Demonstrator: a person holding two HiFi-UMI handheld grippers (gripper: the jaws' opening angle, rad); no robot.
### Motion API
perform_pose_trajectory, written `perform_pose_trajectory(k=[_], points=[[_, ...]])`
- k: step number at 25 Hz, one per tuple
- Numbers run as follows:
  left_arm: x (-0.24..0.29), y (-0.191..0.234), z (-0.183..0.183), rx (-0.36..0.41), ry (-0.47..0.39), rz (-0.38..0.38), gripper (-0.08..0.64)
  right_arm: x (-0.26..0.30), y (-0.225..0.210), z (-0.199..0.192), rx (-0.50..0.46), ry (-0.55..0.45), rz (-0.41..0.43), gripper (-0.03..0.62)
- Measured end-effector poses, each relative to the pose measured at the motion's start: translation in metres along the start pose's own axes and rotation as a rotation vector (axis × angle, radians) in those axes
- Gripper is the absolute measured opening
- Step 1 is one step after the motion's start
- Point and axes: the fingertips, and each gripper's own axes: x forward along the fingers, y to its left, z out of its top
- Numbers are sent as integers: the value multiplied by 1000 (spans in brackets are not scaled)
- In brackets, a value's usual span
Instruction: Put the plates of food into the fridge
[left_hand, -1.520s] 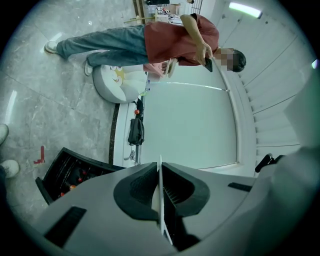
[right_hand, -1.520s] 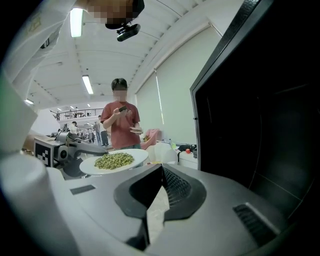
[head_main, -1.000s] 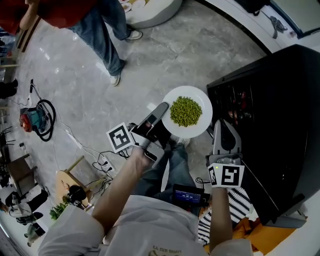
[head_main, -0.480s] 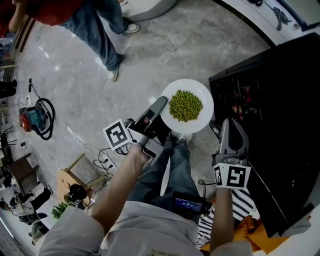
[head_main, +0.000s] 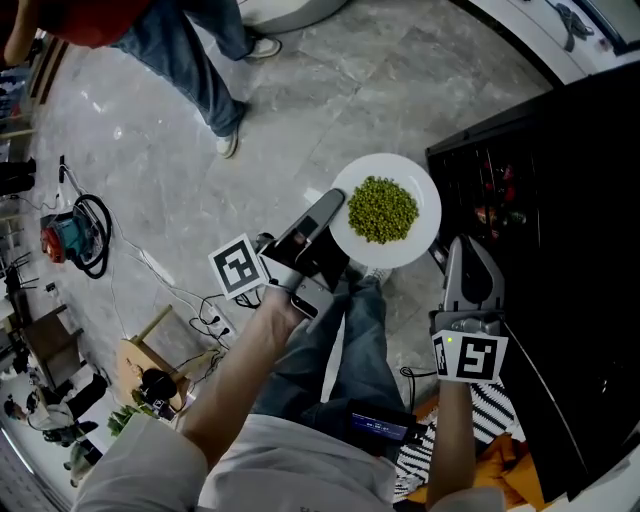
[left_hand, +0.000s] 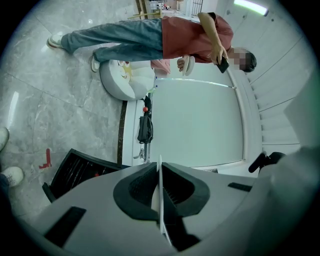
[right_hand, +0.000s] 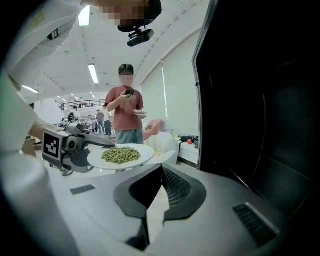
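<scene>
Left gripper (head_main: 328, 215): jaws are clamped on the near rim of the plate (head_main: 423, 190), whose edge is seen as a thin white line between them in the left gripper view
Plate: held level above the floor (head_main: 330, 90), just ahead of the left gripper and ahead-left of the right gripper (head_main: 466, 258); not yet inside the fridge (head_main: 560, 180)
Peas (head_main: 381, 209): heaped at the middle of the plate
Right gripper: jaws are brought together, with nothing held between them; placed near the plate without touching it
Fridge: black, its dark interior is seen just right of the right gripper
Person (head_main: 195, 55): in a red top and jeans, seen on the floor well beyond the left gripper
</scene>
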Motion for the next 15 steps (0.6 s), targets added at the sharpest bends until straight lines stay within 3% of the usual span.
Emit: perform_pose_trajectory(k=[15], points=[[-4,24,0,-1,-2,-13,18,-2,2,-21,12,-22,-28,9]])
